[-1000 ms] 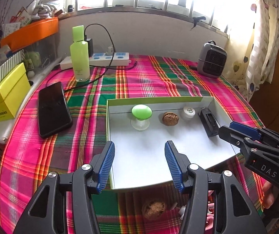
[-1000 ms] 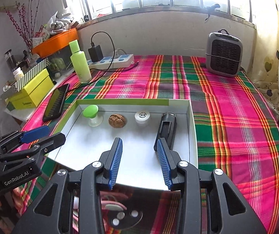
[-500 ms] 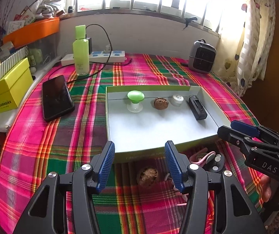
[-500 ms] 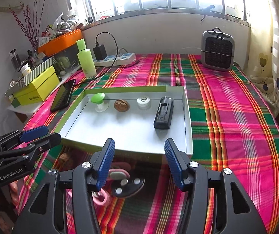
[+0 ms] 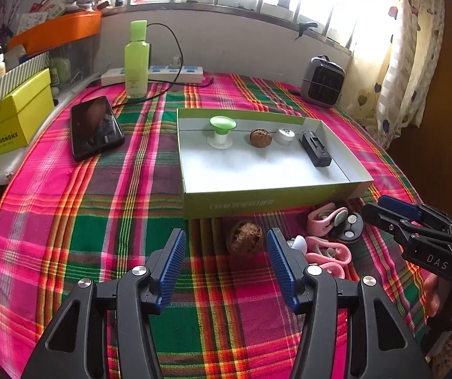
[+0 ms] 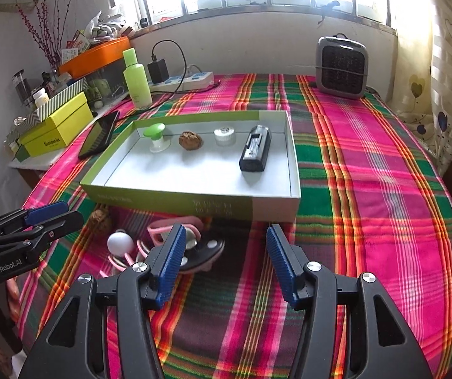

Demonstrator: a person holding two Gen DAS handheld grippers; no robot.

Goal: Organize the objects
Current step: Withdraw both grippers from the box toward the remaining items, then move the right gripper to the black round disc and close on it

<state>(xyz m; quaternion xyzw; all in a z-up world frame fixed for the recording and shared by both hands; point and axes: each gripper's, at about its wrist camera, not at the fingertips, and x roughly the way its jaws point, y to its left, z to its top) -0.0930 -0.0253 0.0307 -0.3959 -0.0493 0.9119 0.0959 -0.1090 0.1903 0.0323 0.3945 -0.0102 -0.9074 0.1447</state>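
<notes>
It was a room in a home. A round table wore a bright plaid tablecloth (image 6: 368,164), near a window with a heart-printed curtain (image 5: 393,63). A small heater (image 6: 341,66), power strip (image 6: 188,80) and lotion bottle (image 5: 136,60) stood far.

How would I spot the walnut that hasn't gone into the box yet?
Find the shallow green-sided box on the plaid tablecloth. Just outside its near wall lies a brown walnut, left of a heap of pink clips. Unlike its twin inside the box, it sits on bare cloth.
</notes>
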